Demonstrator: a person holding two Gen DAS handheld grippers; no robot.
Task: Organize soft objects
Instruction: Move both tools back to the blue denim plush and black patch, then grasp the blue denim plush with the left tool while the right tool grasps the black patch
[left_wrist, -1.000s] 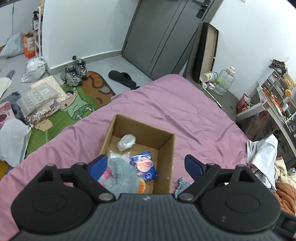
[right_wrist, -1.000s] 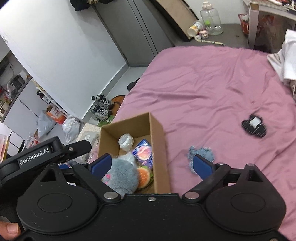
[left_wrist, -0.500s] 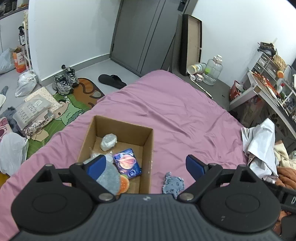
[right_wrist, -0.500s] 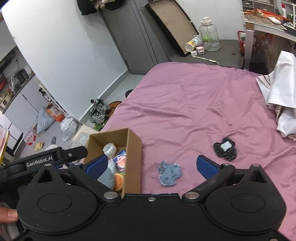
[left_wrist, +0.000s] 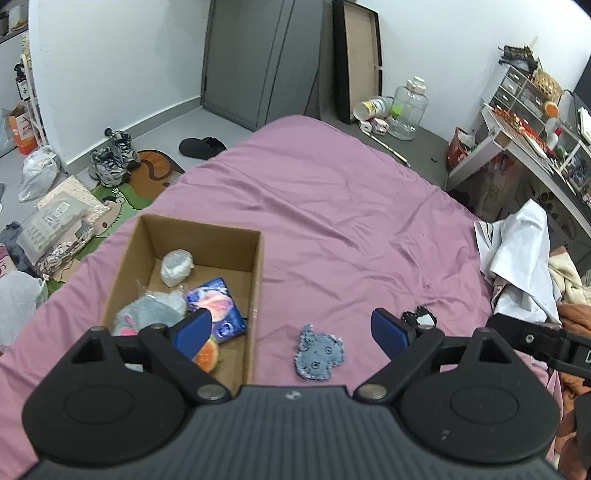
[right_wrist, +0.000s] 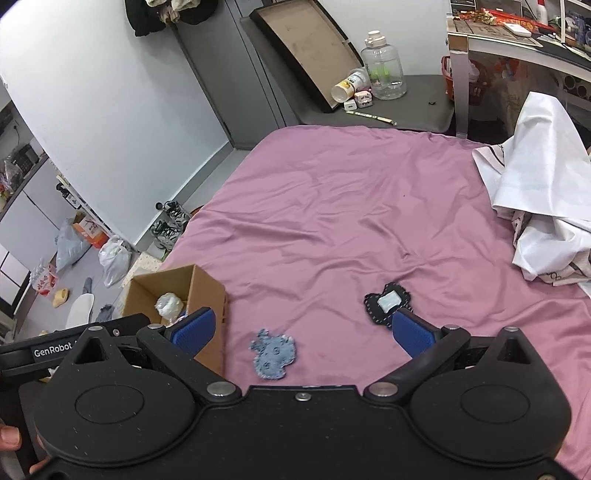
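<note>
Bright, even indoor light fills both views, shadows soft and faint. Fisheye bending curves the walls and door at the edges. Focus is sharp, with slight smear on the cardboard box (right_wrist: 207, 295) beside the right tool.

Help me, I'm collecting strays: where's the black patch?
In the right wrist view, the black patch lies on the pink sheet, right of the blue patch.

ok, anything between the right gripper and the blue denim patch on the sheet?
Nothing visible. The right gripper is open and empty, and the blue denim patch lies flat on bare pink sheet below its fingers. The cardboard box sits off to the left, the black patch to the right.
</note>
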